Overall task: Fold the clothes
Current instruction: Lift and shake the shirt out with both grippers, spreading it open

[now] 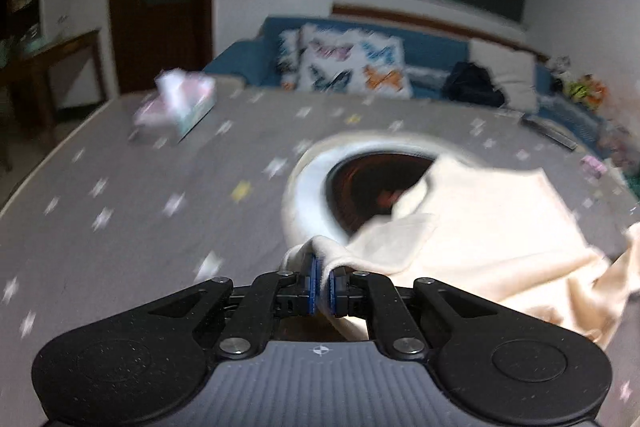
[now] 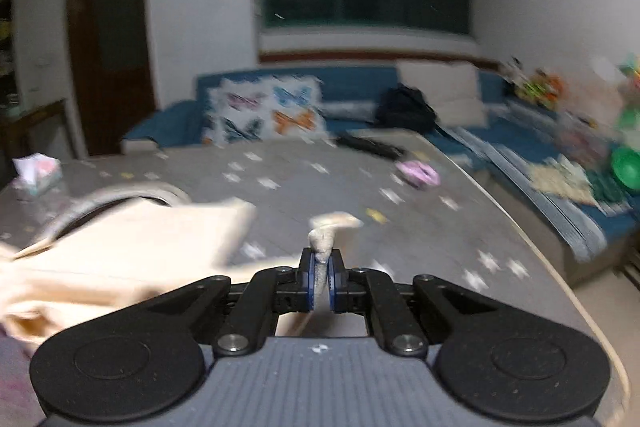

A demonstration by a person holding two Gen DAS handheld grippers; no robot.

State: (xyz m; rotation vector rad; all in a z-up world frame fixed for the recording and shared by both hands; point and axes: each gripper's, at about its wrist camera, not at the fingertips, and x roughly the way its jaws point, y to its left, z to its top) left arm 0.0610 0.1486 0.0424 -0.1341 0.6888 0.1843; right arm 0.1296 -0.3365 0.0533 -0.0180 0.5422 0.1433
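Grey star-print table cover [image 1: 120, 163] fills both views, sofa and dark window behind; frames are motion-blurred. Nearest: left gripper [image 1: 322, 285] has its blue pads clamped tight on a bunched edge of the cream garment [image 1: 492, 227], right at the neckline, just below the collar opening [image 1: 376, 187]. Right gripper [image 2: 321, 283] is likewise pinched fully down on a twisted nub of the same cream fabric, which pokes up above its pads. Garment's main body sits to the right of the left gripper and left of the right one, so it spans between the 2, partly resting on the table. My read: 2 grips at opposite top corners let the cloth be stretched flat or carried over into a fold; gripping near the collar keeps the shoulder line straight. Step looks like an early spread or 1st fold, nothing folded yet. Beyond the garment: tissue box [image 1: 180, 103] far left of it, pink item [image 2: 418, 174] and a dark flat object [image 2: 372, 145] far right of it. Further back, butterfly cushion [image 1: 352, 65] and black bag [image 1: 474, 83] on the blue sofa [image 1: 436, 47]. No readable brand, label or writing anywhere; blur kills small detail.
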